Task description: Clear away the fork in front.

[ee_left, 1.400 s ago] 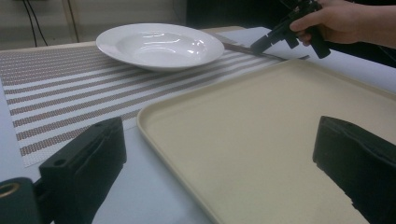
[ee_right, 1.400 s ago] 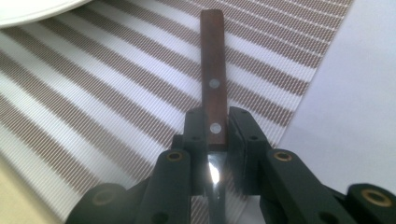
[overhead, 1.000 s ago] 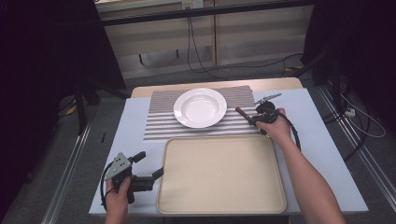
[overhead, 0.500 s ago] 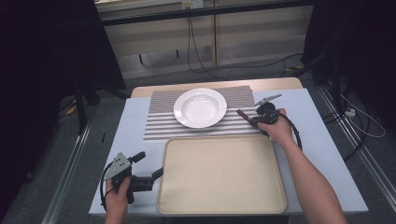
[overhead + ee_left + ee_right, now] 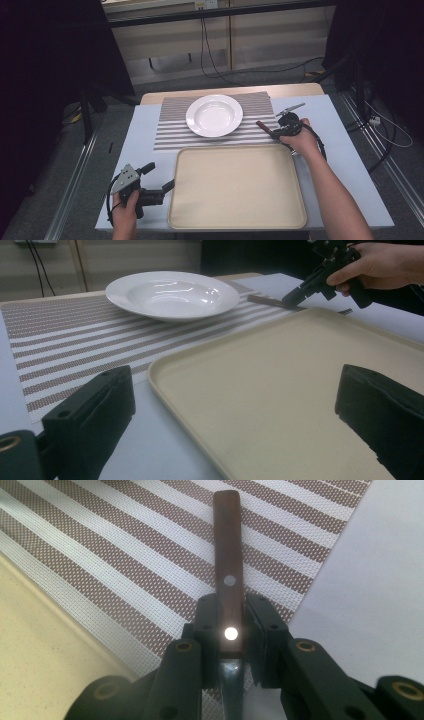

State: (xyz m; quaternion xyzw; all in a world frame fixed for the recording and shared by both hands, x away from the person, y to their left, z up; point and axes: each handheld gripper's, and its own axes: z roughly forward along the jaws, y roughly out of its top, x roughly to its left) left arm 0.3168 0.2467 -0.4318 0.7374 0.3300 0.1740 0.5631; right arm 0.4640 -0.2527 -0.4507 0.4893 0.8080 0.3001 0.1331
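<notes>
knife handle (image 5: pixel 228 570) clamped between right claw (image 5: pixel 231 630) jaws

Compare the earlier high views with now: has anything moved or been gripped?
Hardly. The right gripper stays clamped on the brown wooden knife handle over the striped placemat. Left gripper, white round plate and beige rectangular tray are unmoved.

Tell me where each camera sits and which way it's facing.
High view: above the table's near side, looking down at tray, plate, both forearms.
Left gripper view: on left tongs, facing across tray toward plate; black jaws open.
Right gripper view: on right tongs, clamping wooden handle.
Shared: striped mat.
</notes>
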